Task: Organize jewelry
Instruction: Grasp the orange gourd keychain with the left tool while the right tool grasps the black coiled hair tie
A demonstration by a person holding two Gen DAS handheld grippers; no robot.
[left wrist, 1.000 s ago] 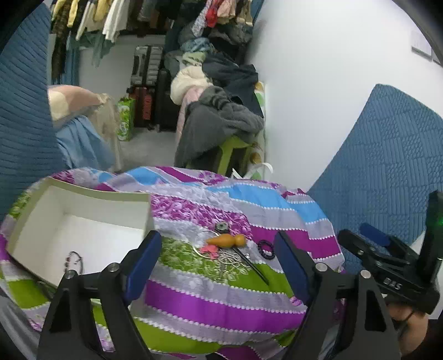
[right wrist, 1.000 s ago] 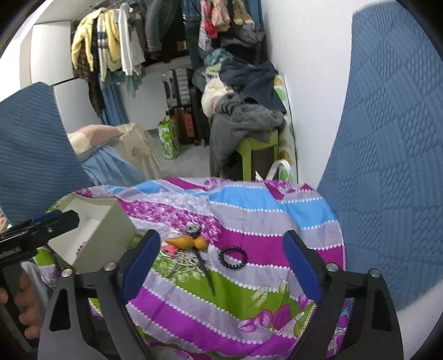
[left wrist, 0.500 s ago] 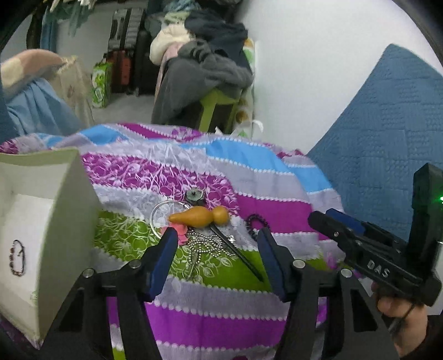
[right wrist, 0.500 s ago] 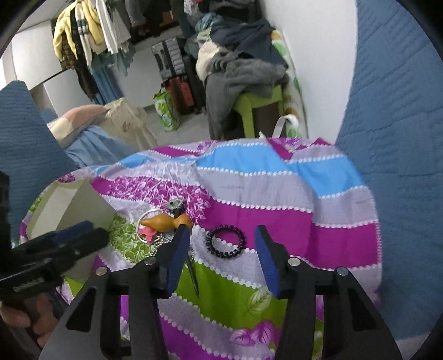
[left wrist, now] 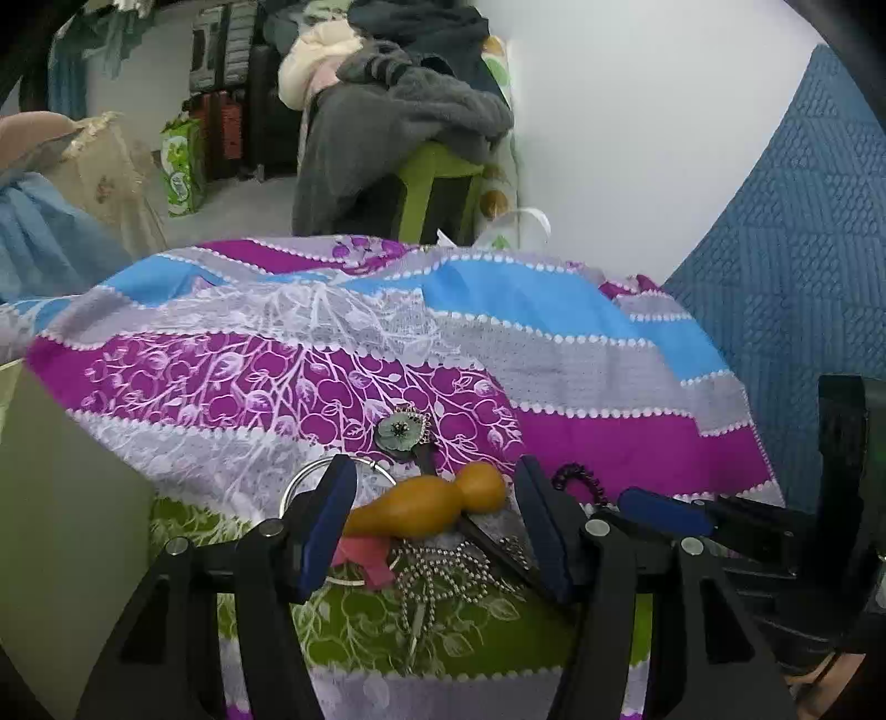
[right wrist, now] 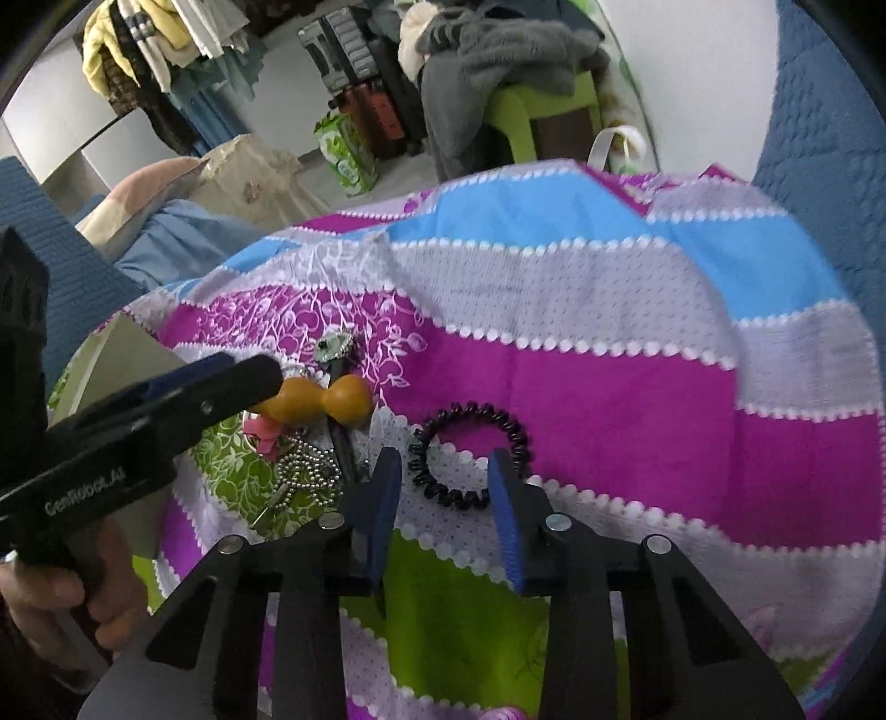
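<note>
Between our left gripper's [left wrist: 437,526] parted jaws lies the orange gourd charm [left wrist: 423,505] atop tangled ball chain [left wrist: 443,570], and our right gripper's [right wrist: 443,498] jaws, just narrowing, straddle the black coil band [right wrist: 470,454] ungripped, so either could snag the bedsheet [right wrist: 609,310] or drag neighbours along.

A white wall [left wrist: 637,144] rises behind the striped floral bedsheet [left wrist: 554,310]. A green plastic stool [left wrist: 437,188] against it carries heaped grey clothes [left wrist: 410,105]. Suitcases [right wrist: 360,83] and a green bag [right wrist: 346,149] stand on the pale floor [left wrist: 243,205], and garments hang on a rail [right wrist: 160,39]. Blue quilted fabric [left wrist: 803,249] fills the right edge.
</note>
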